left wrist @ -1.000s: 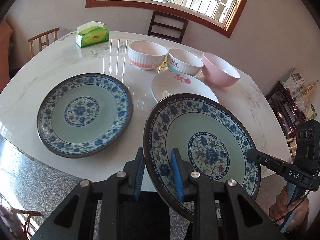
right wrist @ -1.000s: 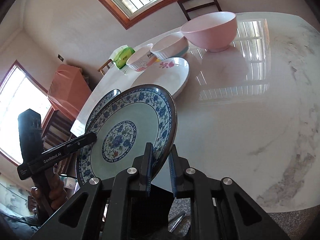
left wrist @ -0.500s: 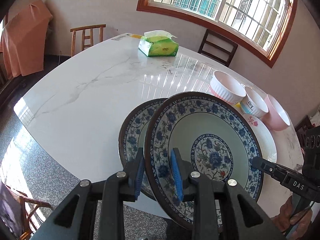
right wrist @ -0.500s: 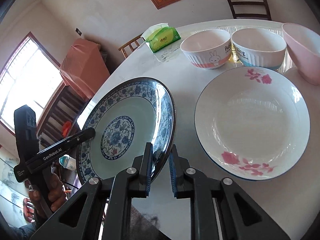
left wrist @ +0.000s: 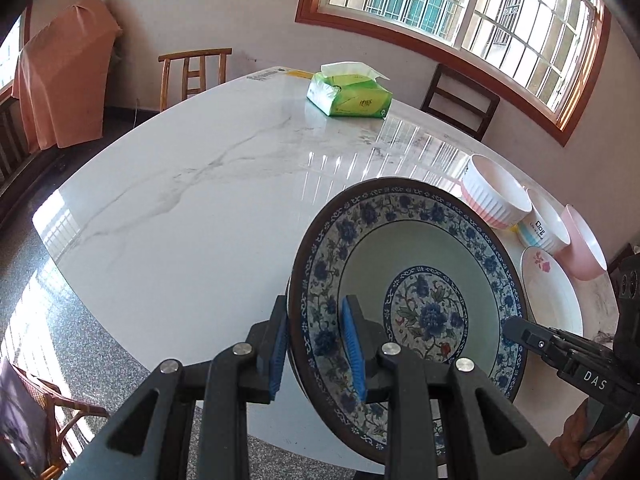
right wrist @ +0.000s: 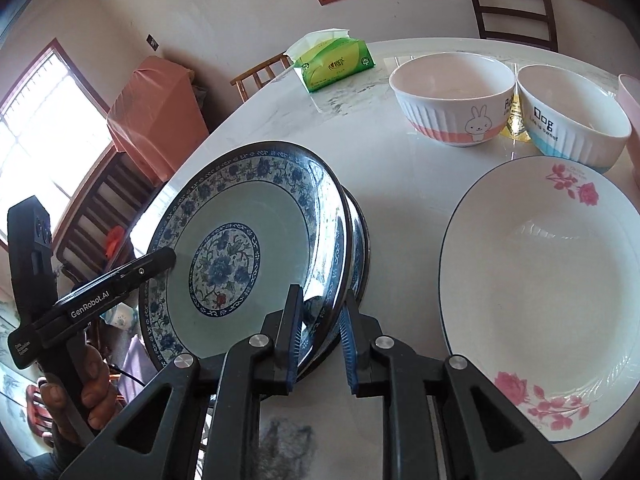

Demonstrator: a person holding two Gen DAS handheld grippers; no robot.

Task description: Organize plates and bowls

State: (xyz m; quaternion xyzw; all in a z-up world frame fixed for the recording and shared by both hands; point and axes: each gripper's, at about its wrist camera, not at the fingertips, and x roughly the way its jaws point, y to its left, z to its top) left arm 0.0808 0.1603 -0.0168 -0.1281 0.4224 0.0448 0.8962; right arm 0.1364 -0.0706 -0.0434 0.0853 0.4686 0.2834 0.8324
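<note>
plates first: marble table [left wrist: 168, 208] took most of both views, w/ a white rose plate [right wrist: 560, 280] lying flat on the right side. top blue plate [right wrist: 240, 248] sat tilted on a 2nd blue plate [right wrist: 362, 248] underneath, only that one's right rim showing; whether the top one had fully seated, can't tell. behind the white plate stood a rabbit bowl [right wrist: 452, 92], a dog bowl [right wrist: 572, 112] and a pink bowl [left wrist: 584, 248] in a row, close together. green tissue pack [left wrist: 348, 98] sat far back, well apart.

left gripper [left wrist: 316, 352] had jaws spread either side of the blue rim w/ gaps showing, so released, not pinching. right gripper [right wrist: 320, 336] likewise straddled the opposite rim edges of the stack, pads apart w/ space, also let go.

step looked like: finishing the stack of the 2 blue plates. next prob calls for backing both grippers straight off the rim w/o dragging it, then going for the white plate or nesting the bowls. risk: top plate sliding if a pad snags.
</note>
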